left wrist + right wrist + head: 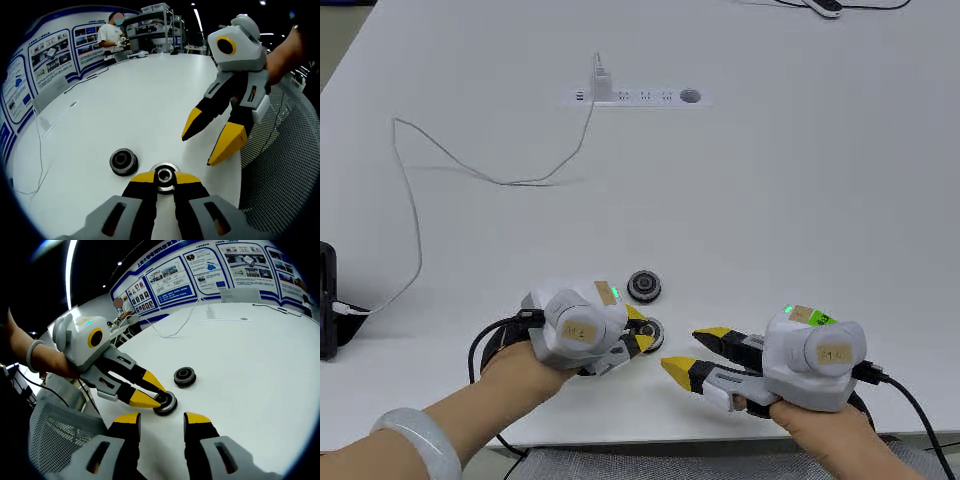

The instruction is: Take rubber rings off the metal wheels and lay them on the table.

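Clearly, left tool (164, 178) pinches one wheel (167, 403) (head view half-hides it); right tool (162, 418) gapes empty.

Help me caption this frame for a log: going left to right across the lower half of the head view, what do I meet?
Black box → bracelet → left gripper, shut on a wheel → right gripper.
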